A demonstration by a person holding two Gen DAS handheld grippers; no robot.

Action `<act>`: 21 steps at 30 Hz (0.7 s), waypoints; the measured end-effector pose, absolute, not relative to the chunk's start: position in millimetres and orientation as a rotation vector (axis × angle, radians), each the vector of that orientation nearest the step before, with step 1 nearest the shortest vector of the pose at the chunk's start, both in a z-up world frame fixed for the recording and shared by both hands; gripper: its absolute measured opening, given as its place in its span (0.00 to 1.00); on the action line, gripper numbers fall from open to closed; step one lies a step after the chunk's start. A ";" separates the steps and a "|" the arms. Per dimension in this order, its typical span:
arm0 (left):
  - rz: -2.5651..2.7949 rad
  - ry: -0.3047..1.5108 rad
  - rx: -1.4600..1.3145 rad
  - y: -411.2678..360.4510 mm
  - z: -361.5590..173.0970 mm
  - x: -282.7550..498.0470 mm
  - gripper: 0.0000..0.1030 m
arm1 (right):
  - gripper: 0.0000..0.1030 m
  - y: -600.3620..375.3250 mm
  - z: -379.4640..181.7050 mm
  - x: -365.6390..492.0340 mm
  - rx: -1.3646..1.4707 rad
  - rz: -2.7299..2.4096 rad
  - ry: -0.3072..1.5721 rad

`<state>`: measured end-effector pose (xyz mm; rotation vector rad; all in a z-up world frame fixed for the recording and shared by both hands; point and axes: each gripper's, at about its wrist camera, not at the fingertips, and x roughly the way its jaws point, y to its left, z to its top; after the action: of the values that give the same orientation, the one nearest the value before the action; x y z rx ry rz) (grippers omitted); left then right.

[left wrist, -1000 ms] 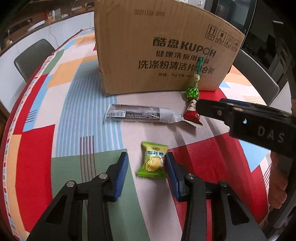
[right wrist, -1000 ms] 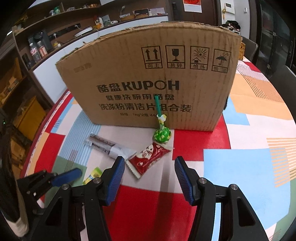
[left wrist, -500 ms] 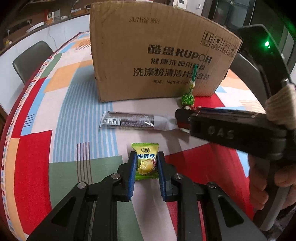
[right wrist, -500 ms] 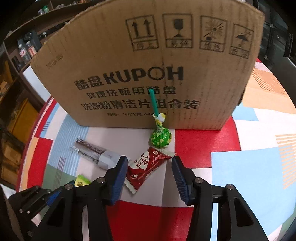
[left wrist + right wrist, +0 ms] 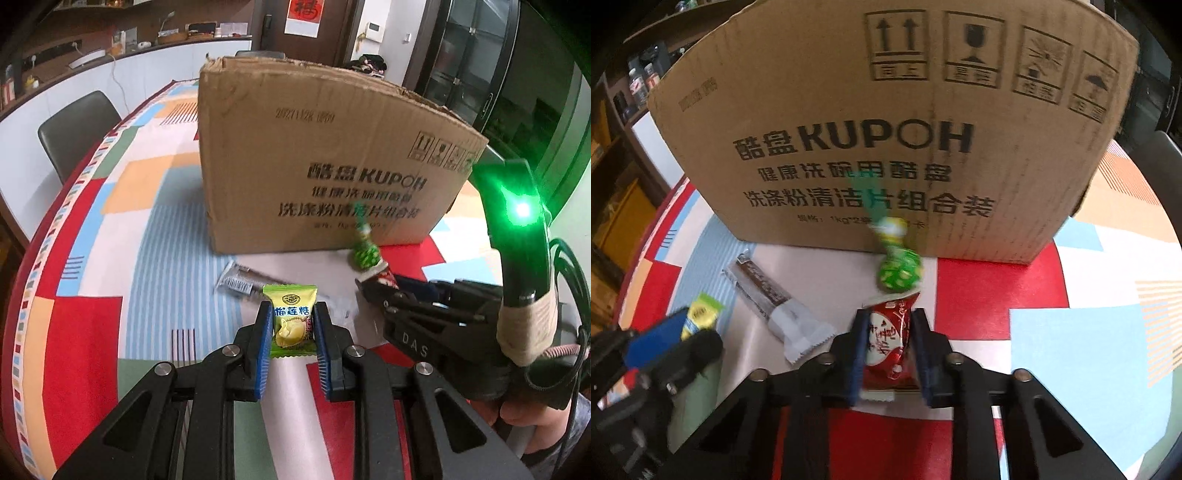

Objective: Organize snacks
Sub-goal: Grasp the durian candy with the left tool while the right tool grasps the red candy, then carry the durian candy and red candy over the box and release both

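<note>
My left gripper (image 5: 291, 332) is shut on a green durian candy (image 5: 291, 319) and holds it above the table. My right gripper (image 5: 889, 347) is shut on a red heart-print snack packet (image 5: 888, 343); it also shows in the left wrist view (image 5: 373, 291). A green lollipop (image 5: 897, 271) with a green stick leans against the cardboard box (image 5: 886, 129), just beyond the red packet. A long grey-and-brown snack bar (image 5: 772, 299) lies on the table to the left. The left gripper with the candy shows at the left edge of the right wrist view (image 5: 676, 339).
The tall cardboard box (image 5: 332, 166) stands on the colourful patterned tablecloth (image 5: 110, 221) straight ahead. A grey chair (image 5: 74, 129) stands at the table's left side. A counter with shelves runs along the back wall.
My left gripper closed on the durian candy and lifted it. My right gripper moved forward and closed on the red packet. The lollipop is blurred, moving.
</note>
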<state>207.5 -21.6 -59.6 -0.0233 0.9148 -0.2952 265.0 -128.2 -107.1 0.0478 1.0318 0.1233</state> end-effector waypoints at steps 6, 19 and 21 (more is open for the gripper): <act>-0.313 0.894 -0.021 -26.7 -51.4 204.1 0.22 | 0.22 -134.7 -102.5 258.6 0.069 0.129 1.025; -0.321 0.810 -0.023 -30.3 -15.5 189.5 0.22 | 0.22 -146.8 -48.4 233.2 0.098 0.165 0.912; -0.323 0.790 -0.023 -29.9 -7.2 187.7 0.22 | 0.22 -146.7 -37.9 226.3 0.104 0.172 0.886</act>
<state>187.7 -29.9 -7.2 -0.0225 0.7902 -0.3228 226.3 -146.7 -37.9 0.1039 0.8856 0.1722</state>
